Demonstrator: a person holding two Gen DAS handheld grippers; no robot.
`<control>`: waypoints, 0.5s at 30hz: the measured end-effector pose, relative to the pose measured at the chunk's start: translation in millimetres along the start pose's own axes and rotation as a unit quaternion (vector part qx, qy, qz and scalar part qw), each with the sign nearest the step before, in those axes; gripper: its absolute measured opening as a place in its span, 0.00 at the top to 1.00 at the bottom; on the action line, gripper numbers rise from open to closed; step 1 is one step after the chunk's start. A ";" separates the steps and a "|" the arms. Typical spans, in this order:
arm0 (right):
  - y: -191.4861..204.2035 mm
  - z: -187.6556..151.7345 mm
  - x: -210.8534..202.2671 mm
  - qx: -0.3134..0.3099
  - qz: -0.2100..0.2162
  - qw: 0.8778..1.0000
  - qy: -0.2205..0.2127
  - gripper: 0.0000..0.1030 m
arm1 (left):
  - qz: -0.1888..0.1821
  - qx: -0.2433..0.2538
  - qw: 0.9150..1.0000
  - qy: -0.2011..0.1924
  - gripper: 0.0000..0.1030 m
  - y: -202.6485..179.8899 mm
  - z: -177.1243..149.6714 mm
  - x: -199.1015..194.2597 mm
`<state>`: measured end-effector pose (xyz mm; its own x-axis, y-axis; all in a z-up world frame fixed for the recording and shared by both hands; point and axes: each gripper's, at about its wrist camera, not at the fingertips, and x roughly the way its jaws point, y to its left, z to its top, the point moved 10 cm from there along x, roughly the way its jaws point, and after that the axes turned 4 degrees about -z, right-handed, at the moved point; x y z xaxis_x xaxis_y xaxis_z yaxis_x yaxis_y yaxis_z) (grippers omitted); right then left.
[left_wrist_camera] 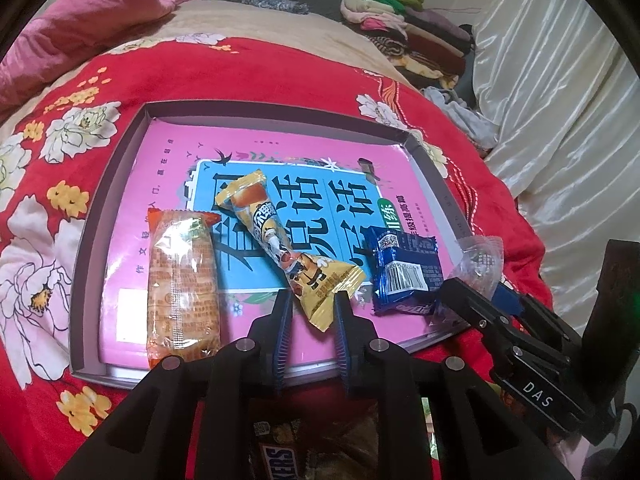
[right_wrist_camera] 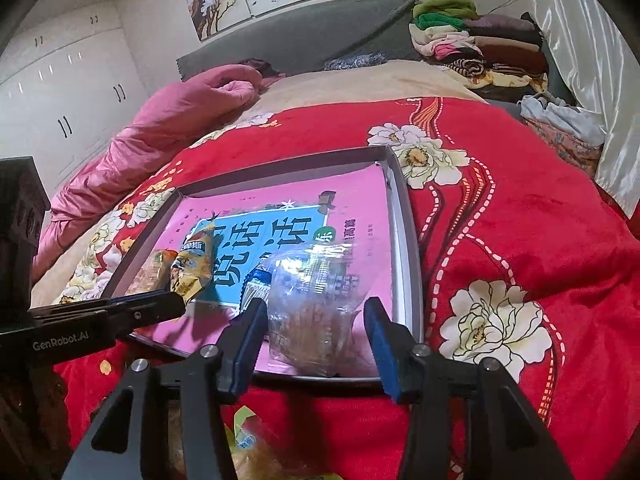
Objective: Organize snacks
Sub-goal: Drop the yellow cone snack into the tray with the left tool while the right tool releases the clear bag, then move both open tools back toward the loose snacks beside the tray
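Note:
A shallow grey tray (left_wrist_camera: 76, 280) lies on a red flowered blanket (left_wrist_camera: 240, 68) with a pink book (left_wrist_camera: 168, 152) in it. On the book lie an orange cracker pack (left_wrist_camera: 182, 280), a yellow cone-shaped snack (left_wrist_camera: 280, 240) and a blue packet (left_wrist_camera: 404, 272). My left gripper (left_wrist_camera: 312, 312) is open, its pads either side of the yellow snack's lower end, which rests on the book. My right gripper (right_wrist_camera: 316, 316) is open around a clear packet (right_wrist_camera: 316, 312) that lies at the tray's (right_wrist_camera: 408, 240) near right corner, with small gaps on both sides.
More snacks lie under the grippers near the bed's front, among them a Snickers pack (left_wrist_camera: 276, 460). A pink quilt (right_wrist_camera: 168, 128) is bunched at the far left, folded clothes (right_wrist_camera: 480, 40) are stacked at the far right, and a white curtain (left_wrist_camera: 560, 120) hangs on the right.

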<state>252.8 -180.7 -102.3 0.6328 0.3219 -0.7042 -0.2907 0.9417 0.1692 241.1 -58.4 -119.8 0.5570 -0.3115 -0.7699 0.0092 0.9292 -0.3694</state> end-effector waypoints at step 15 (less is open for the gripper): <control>-5.2 7.9 -7.9 0.011 -0.002 1.000 -0.019 0.47 | -0.008 -0.002 1.000 -0.001 0.59 -4.3 -2.6 -3.7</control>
<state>255.0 -187.4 -92.2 0.6608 0.3211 -0.6784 -0.2729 0.9448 0.1813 236.8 -61.8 -116.8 0.5588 -0.3264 -0.7624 0.0148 0.9231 -0.3844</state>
